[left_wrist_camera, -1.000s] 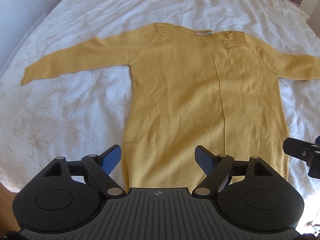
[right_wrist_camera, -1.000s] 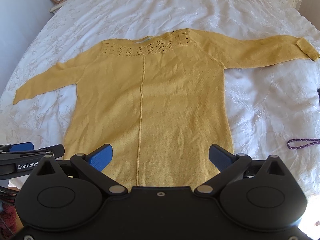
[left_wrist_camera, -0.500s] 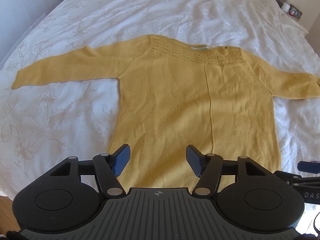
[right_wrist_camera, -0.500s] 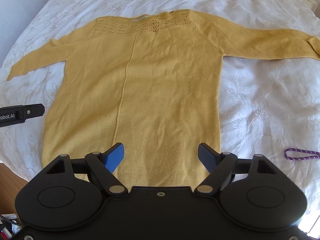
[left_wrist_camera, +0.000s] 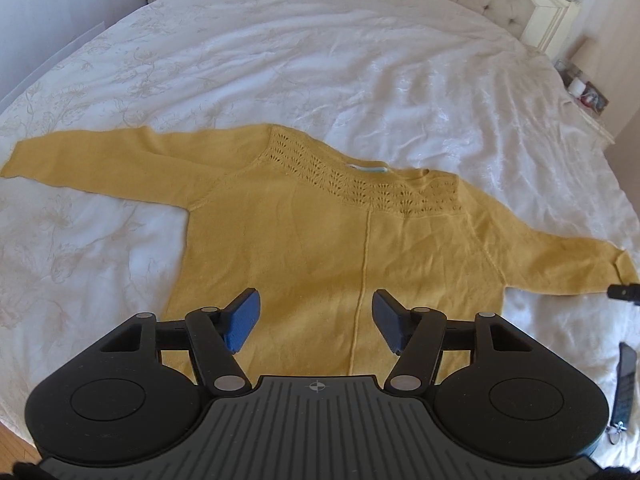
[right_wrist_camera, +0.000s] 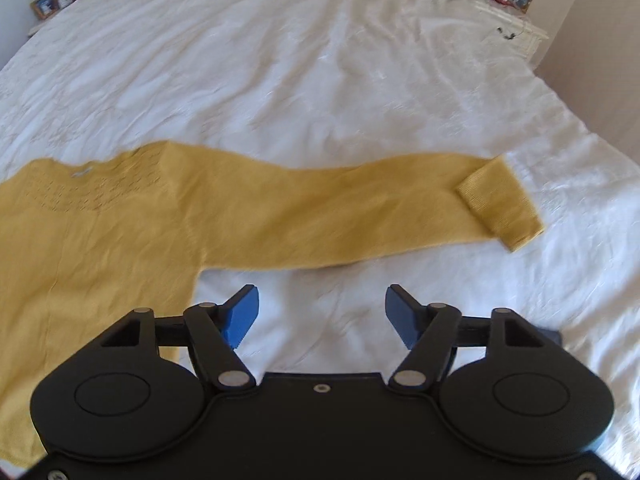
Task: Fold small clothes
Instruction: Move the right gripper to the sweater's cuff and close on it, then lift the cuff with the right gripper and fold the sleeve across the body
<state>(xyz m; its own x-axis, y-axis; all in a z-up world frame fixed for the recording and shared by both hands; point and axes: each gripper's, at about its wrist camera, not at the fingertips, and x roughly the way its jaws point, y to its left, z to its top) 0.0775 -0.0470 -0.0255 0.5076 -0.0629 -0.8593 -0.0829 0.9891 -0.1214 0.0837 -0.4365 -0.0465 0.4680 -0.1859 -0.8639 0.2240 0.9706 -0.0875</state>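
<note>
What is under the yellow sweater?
The yellow sweater lies flat on a white bedspread, which shows all around it. Whatever is directly beneath the knit is covered, so I cannot see if anything else is there.

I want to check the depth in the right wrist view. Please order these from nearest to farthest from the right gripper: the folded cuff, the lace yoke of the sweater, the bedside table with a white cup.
From the right gripper:
1. Folded cuff, ahead to the right.
2. Lace yoke, far left.
3. Bedside table, top right, beyond the bed.

One yellow sweater (left_wrist_camera: 328, 248) ahead of my tongs, two sleeves spread; one white bed (left_wrist_camera: 320, 60); two nightstands, one each far corner.
</note>
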